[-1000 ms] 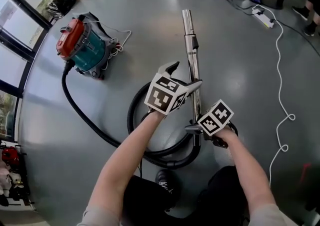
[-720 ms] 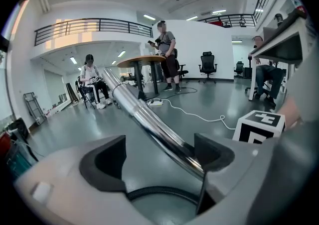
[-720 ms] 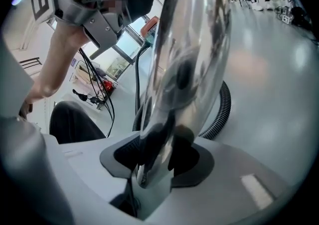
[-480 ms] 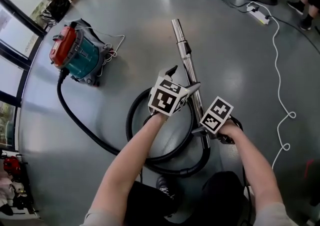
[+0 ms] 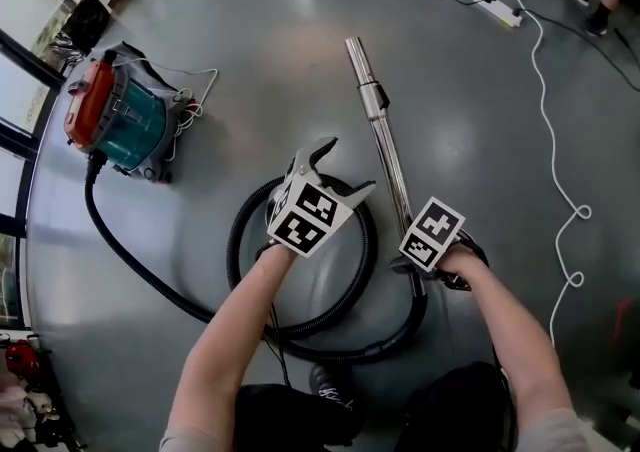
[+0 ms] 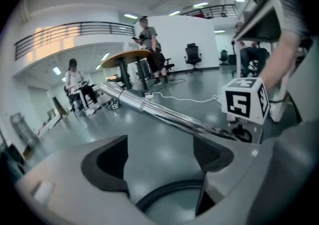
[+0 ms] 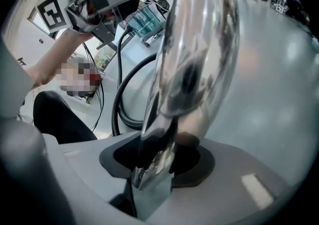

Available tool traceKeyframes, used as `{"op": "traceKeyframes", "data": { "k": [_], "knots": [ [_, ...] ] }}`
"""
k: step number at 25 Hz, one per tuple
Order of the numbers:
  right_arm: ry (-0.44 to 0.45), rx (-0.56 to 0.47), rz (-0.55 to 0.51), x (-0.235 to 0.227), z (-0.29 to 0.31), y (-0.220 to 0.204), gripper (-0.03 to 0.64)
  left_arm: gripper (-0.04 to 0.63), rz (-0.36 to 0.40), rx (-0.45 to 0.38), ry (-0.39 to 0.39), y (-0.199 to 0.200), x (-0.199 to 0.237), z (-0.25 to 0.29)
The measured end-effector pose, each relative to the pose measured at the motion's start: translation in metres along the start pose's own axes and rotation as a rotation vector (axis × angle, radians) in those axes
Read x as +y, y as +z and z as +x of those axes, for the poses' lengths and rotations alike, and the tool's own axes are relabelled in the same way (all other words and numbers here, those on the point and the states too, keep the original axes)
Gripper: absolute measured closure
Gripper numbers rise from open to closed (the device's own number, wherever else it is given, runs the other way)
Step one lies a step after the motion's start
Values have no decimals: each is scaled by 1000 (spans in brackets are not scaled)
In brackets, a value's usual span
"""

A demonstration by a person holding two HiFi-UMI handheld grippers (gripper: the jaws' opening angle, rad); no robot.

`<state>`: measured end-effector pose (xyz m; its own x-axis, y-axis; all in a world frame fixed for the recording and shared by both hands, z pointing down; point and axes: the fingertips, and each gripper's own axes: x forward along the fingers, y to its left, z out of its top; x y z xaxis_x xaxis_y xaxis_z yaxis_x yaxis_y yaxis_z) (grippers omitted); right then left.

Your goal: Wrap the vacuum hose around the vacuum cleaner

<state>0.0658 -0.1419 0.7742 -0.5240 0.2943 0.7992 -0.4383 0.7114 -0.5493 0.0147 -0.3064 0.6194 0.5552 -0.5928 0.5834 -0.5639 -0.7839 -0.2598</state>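
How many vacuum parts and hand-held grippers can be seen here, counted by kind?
Vacuum cleaner: 1
Black hose: 1
Metal tube: 1
Hand-held gripper: 2, left hand-held gripper and right hand-held gripper
Total: 5

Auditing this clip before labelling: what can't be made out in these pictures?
Head view: hose's join to metal wand, hidden under right gripper.
Left gripper view: most of the hose, behind left gripper's body.
Right gripper view: metal wand's far end, blurred, cut by top edge.
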Motion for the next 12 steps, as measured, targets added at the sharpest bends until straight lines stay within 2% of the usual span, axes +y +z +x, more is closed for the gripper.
{"op": "traceKeyframes", "data": {
  "k": [5,9,12],
  "knots": [
    [-8,-15,31,2,-1,-2,428,183,433,29,-95,25,-23,-2],
    [-23,-23,14,9,-6,4,428,183,704,60,-184,50,-37,3],
    [-41,-31,-1,13,-9,8,430,183,871,102,-268,56,-48,9]
  ]
}}
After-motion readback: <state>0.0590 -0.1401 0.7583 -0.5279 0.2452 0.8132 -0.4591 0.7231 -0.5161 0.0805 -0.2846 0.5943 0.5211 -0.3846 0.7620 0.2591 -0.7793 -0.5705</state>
